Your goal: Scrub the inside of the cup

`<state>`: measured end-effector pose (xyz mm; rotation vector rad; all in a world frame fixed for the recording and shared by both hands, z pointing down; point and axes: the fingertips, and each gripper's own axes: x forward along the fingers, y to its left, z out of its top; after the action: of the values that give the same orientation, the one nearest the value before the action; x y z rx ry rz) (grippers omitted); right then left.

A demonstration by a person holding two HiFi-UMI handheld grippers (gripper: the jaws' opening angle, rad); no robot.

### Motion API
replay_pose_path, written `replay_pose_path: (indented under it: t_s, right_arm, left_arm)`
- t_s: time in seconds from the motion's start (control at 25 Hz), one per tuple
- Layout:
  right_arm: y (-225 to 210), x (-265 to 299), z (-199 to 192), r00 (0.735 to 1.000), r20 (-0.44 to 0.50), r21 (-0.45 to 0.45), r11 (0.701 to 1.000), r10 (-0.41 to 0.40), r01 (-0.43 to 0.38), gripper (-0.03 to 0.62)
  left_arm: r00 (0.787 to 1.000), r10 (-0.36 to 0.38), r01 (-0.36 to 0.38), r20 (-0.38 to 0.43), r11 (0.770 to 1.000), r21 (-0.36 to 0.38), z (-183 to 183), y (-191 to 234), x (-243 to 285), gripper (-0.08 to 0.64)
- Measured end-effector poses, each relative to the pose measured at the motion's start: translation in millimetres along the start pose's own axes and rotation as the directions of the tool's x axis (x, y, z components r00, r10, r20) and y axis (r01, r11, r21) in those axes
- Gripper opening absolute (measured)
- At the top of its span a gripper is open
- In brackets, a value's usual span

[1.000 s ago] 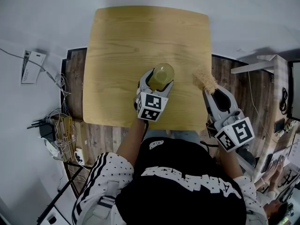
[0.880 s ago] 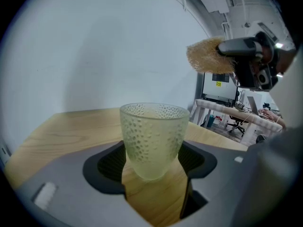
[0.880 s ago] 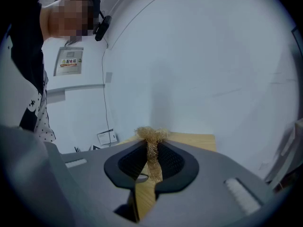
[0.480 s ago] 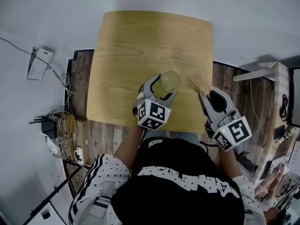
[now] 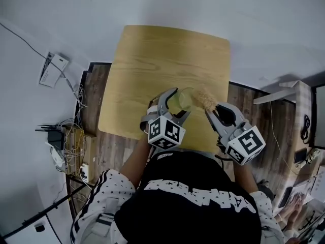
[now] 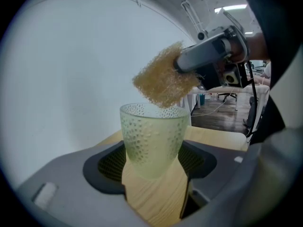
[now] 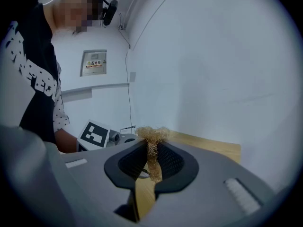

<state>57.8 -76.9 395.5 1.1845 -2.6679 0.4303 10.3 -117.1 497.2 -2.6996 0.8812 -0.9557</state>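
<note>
Sponge (image 5: pixel 205 99) in right gripper (image 5: pixel 213 109) over left gripper's (image 5: pixel 179 102) cup (image 6: pixel 152 141); wall sign (image 7: pixel 94 63) illegible

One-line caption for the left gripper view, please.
Left gripper grips the dimpled green cup; right gripper holds a tan scrubber at its rim.

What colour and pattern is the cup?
Translucent pale green cup, dimpled all over; clearest in the left gripper view.

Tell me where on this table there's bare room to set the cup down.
The far half of the table, beyond the cup, is bare, as is the strip along its left edge. It is crowded near the front edge, where the left claw grips the cup and the right claw holds the scrubber over its rim.
</note>
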Motion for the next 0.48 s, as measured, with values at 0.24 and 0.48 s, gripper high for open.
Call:
replay_pose_path:
  t_s: [0.24,0.48]
  right_arm:
    - [7,2,6,0.998,-0.039,-0.096,0.994,0.048,-0.051,0.066]
    - [9,3,1,0.991,-0.113,-0.173,0.980,0.076,-0.095,0.065]
  left_arm:
    - [0.999,0.038,-0.037,-0.010,0.991,0.127,22,9,-8,0.346]
    - [0.994,0.100,-0.082,-0.049,0.955,0.285,33,14,-13,0.346]
